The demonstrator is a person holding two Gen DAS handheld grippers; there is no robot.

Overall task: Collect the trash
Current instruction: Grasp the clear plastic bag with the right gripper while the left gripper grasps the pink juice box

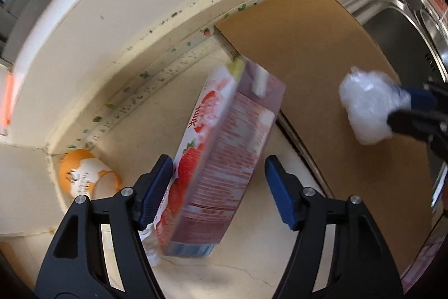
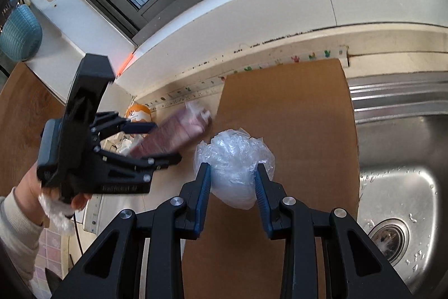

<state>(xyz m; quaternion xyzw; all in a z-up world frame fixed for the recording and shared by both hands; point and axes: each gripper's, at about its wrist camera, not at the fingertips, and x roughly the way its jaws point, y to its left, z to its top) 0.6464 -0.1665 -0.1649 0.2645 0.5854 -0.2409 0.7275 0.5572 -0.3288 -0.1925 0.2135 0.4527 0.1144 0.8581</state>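
Left gripper (image 1: 218,187) pointing almost straight down over a pink strawberry drink carton (image 1: 224,159), jaws spread wide on either side of it. Looks like the left blue pad (image 1: 156,187) is right up against the carton's printed face, while the right pad (image 1: 280,192) sits clear of it with a gap, so not clamped, just straddling. Carton itself lying tilted on the cream countertop (image 1: 140,125), top end with the white cap aimed toward the wall, a bit blurry. Just behind and left of it, tucked in the corner, an orange-and-white paper cup (image 1: 84,175) on its side. Some crumpled white wrapper (image 1: 149,240) peeking out under the carton's near end.

Right gripper (image 2: 232,178) squeezed onto a scrunched-up ball of clear plastic film (image 2: 235,164), both blue pads pressing into its sides, held up above the brown cardboard sheet (image 2: 294,116). Cardboard lying flat on the counter, butted against the wall strip and overlapping the edge of the stainless sink (image 2: 397,187). Sink wet, drain visible at lower right.

From the right wrist view, a hand (image 2: 36,187) in a cream sleeve gripping the left tool.
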